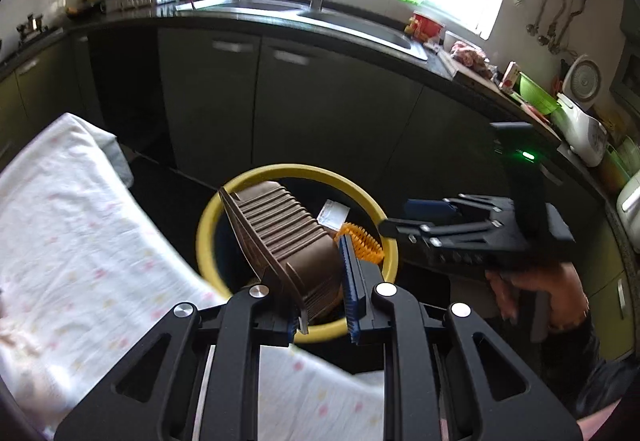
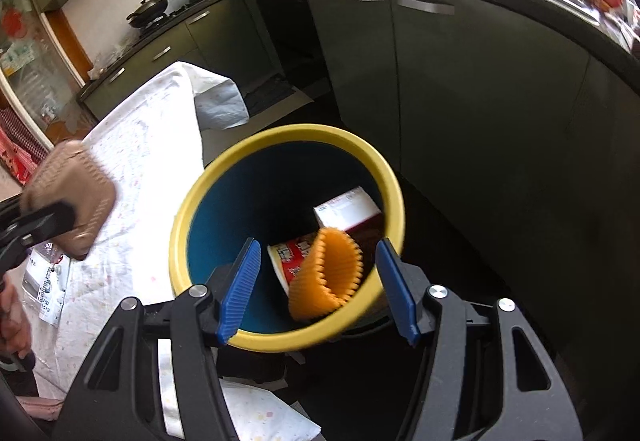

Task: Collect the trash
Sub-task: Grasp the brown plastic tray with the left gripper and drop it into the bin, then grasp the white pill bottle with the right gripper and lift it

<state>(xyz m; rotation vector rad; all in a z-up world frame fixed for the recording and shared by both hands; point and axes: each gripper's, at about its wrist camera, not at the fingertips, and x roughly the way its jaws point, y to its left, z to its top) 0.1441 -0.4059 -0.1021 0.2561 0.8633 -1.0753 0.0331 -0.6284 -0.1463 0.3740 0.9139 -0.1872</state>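
Here, left gripper (image 1: pixel 325 315): jaws closed on a brown ribbed plastic tray (image 1: pixel 280 237), held tilted over the near rim of the yellow-rimmed bin (image 1: pixel 208 233). Right gripper (image 2: pixel 318 289): jaws wide apart, holding nothing, above the same bin. Between its fingers, inside: orange fluted baking cup (image 2: pixel 326 275), red-printed paper cup (image 2: pixel 290 253), white-and-maroon carton (image 2: pixel 348 211). To the left: table with pale cloth (image 2: pixel 132 157).

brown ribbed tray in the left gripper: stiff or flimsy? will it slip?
The brown ribbed tray looks like thin moulded plastic, so probably light and somewhat flexible. The left gripper pinches only its thin rim, so it may pivot or slip. Its ribs likely stiffen the walls a little.
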